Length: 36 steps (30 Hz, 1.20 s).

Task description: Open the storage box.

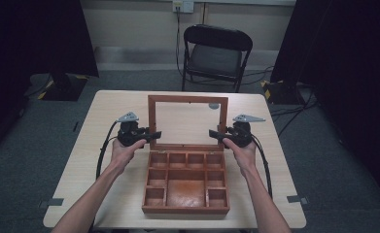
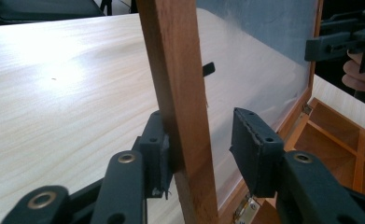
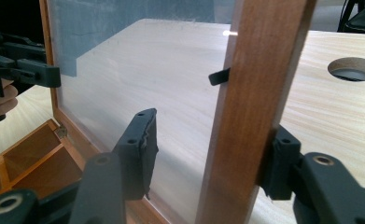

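Wooden lid (image 1: 187, 99) upright, each side rail between a wide-apart tool (image 2: 201, 144) (image 3: 208, 154), perhaps touching one jaw.

A pale wooden table (image 1: 105, 145) is seen, on which an open wooden compartment box (image 1: 186, 194) is set near its front edge.

reddish-brown wooden compartment box (image 1: 185, 183), same warm tone on its glass-paned lid frame (image 1: 151, 119), pale wood-grain table (image 1: 105, 126), black folding chair (image 1: 215, 53).
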### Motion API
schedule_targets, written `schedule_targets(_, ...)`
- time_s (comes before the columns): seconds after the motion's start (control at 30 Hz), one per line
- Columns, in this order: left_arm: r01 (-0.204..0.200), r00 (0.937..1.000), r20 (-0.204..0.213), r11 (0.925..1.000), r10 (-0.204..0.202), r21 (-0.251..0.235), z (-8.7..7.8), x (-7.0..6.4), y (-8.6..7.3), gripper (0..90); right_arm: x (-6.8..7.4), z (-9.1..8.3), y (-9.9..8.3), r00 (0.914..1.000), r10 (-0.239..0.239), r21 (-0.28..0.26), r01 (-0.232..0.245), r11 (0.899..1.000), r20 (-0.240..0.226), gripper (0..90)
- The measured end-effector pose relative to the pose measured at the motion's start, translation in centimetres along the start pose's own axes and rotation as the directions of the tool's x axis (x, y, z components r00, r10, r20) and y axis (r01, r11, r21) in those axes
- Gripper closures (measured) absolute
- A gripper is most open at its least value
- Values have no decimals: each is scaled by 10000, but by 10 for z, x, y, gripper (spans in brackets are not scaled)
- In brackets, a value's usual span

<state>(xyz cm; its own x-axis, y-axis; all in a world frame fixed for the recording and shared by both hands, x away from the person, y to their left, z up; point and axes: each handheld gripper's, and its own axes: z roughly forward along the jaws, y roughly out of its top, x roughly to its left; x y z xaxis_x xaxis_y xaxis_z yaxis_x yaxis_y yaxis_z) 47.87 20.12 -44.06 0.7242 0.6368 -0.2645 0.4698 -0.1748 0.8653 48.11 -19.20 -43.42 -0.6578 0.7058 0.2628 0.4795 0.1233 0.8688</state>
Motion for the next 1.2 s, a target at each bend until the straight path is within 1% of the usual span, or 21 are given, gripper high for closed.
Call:
schedule_targets(0.07,79,9999,83,9999,-78,-67,1,1,-1,570,0,1,0,10000,8,-16,-8,10000,37,450)
schedule_targets(0.17,21,9999,108,10000,-21,-21,2,1,-1,542,-1,2,-1,10000,36,-10,-36,10000,44,443)
schedule_targets(0.3,54,10000,64,10000,-54,0,5,0,-1,471,-2,5,-2,9997,1,33,-2,10000,233,405)
schedule_targets(0.33,6,10000,16,10000,-6,94,5,0,-1,471,-2,5,-2,9997,1,33,-2,10000,233,405)
schedule_targets(0.4,82,10000,9,9999,-82,104,7,1,-2,463,-2,6,-2,9996,36,35,-37,10000,281,386)
schedule_targets(0.47,102,9999,-50,9995,-101,305,8,3,-4,453,-4,8,-3,9993,102,103,-106,9999,353,365)
schedule_targets(0.57,154,9999,-81,9990,-151,420,9,5,-5,450,-5,10,-4,9991,156,146,-162,9998,401,353)
schedule_targets(0.6,277,9995,-142,9987,-271,417,11,7,-6,449,-7,12,-5,9989,211,261,-222,9994,422,334)
schedule_targets(0.67,243,9995,-196,9983,-233,523,11,9,-7,448,-7,13,-6,9988,186,317,-201,9993,460,332)
schedule_targets(0.7,334,9992,-231,9983,-323,470,12,9,-7,448,-8,15,-7,9986,202,403,-222,9989,484,321)
schedule_targets(0.73,397,9989,-265,9977,-383,553,12,10,-8,449,-9,16,-7,9985,273,459,-295,9985,481,315)
schedule_targets(0.77,440,9988,-214,9977,-430,507,13,11,-9,454,-9,17,-8,9982,321,491,-346,9982,516,311)
schedule_targets(0.83,447,9987,-288,9973,-431,590,14,13,-10,459,-11,19,-10,9978,368,570,-399,9976,543,305)
schedule_targets(0.87,538,9984,-223,9969,-526,573,15,14,-10,456,-11,21,-10,9976,392,604,-426,9973,564,304)
schedule_targets(0.97,595,9980,-236,9964,-581,609,16,15,-12,453,-12,23,-12,9969,371,735,-421,9964,690,293)
schedule_targets(1.0,534,9983,-249,9962,-518,692,16,16,-12,451,-13,23,-13,9969,384,784,-438,9960,682,285)
schedule_targets(1.07,623,9978,-264,9957,-606,688,18,17,-13,443,-14,24,-14,9963,435,865,-500,9950,747,277)
schedule_targets(1.1,598,9978,-317,9951,-574,787,19,18,-13,439,-14,25,-14,9957,448,921,-522,9944,807,267)
schedule_targets(1.13,679,9972,-361,9945,-652,803,20,19,-14,426,-15,26,-16,9952,537,1016,-620,9929,824,250)
schedule_targets(1.17,801,9966,-276,9927,-780,898,21,20,-15,426,-15,26,-16,9952,537,1016,-620,9929,824,250)
schedule_targets(1.2,796,9965,-335,9912,-765,1057,22,19,-16,412,-16,27,-17,9947,588,1097,-679,9916,842,242)
